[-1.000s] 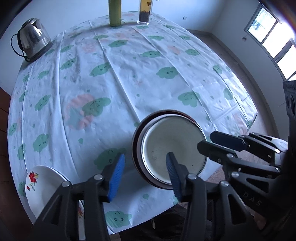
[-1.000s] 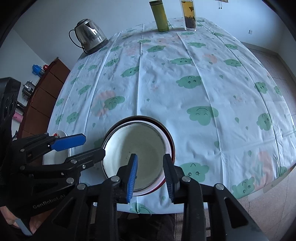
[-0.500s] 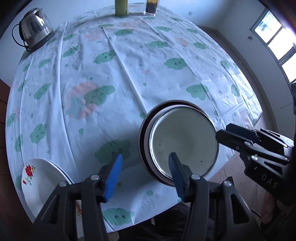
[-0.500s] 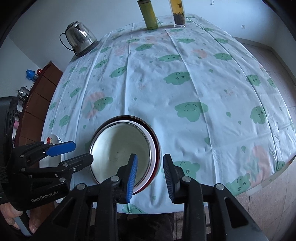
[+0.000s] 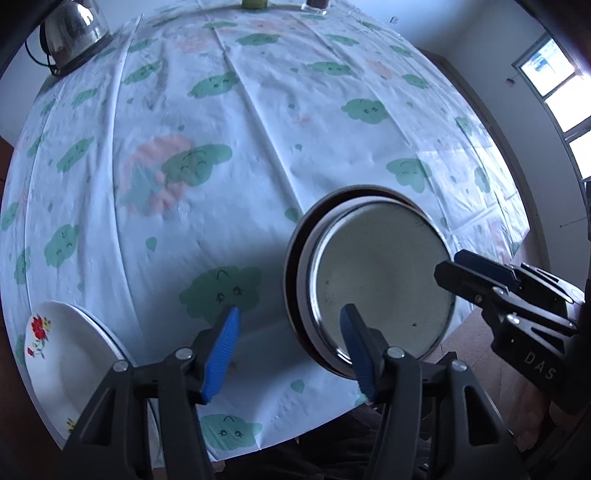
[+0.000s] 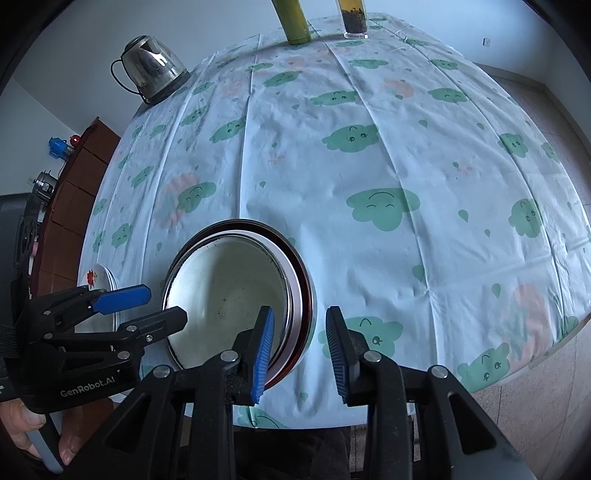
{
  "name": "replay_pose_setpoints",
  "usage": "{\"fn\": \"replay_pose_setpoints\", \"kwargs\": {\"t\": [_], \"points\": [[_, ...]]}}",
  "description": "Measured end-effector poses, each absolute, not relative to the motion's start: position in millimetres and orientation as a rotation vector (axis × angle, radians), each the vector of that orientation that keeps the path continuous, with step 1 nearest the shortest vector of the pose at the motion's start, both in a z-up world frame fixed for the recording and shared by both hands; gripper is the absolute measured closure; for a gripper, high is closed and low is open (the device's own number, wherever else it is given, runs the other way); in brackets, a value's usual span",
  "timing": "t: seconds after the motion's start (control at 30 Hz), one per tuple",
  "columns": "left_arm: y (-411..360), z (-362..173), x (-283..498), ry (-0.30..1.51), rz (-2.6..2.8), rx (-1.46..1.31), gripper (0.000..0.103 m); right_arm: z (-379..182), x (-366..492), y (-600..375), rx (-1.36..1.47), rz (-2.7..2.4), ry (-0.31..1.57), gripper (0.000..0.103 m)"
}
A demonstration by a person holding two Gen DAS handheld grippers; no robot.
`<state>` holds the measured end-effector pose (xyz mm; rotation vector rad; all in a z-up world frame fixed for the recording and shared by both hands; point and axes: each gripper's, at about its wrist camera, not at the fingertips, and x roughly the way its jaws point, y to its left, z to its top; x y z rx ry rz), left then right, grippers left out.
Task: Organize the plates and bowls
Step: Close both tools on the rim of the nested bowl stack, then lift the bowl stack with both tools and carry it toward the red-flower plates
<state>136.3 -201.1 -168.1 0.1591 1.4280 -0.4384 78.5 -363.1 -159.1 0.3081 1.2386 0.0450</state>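
A white steel-rimmed bowl (image 5: 380, 284) sits nested in a dark red bowl (image 5: 295, 243) near the table's front edge. My left gripper (image 5: 290, 350) straddles the stack's left rim, one blue pad over the white bowl and the other outside. Its jaws are opening and no pad presses on the rim. My right gripper (image 6: 301, 354) straddles the right rim of the white bowl (image 6: 225, 288), with a gap left at the outer pad. Each gripper also shows in the other's view: the right gripper (image 5: 452, 264) and the left gripper (image 6: 147, 308).
A white plate with a red flower (image 5: 62, 350) lies at the front left edge, seen too as the plate (image 6: 98, 280). A steel kettle (image 6: 151, 70), a green bottle (image 6: 291, 18) and a glass of tea (image 6: 352, 18) stand at the far side. A wooden cabinet (image 6: 74, 177) stands left.
Both grippers have sunk toward the nested bowls, which now look larger. The left jaws have spread wider around the left rim. The bowls have not moved on the table.
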Motion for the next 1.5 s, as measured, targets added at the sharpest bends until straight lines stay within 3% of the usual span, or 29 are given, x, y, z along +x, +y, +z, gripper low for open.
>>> {"fn": "replay_pose_setpoints", "kwargs": {"t": [0.3,0.37,0.47,1.5], "points": [[-202,-186,140,1.462,-0.433,0.134,0.048,-171,82,-364,0.319,0.064,1.243,0.072],[-203,-187,140,1.456,-0.443,0.136,0.053,-173,82,-365,0.324,0.069,1.234,0.072],[-210,-188,138,1.459,-0.492,0.116,0.074,-177,84,-362,0.319,0.088,1.244,0.076],[-163,-161,138,1.408,-0.421,0.081,0.076,-156,104,-319,0.232,0.169,1.266,0.081]]}}
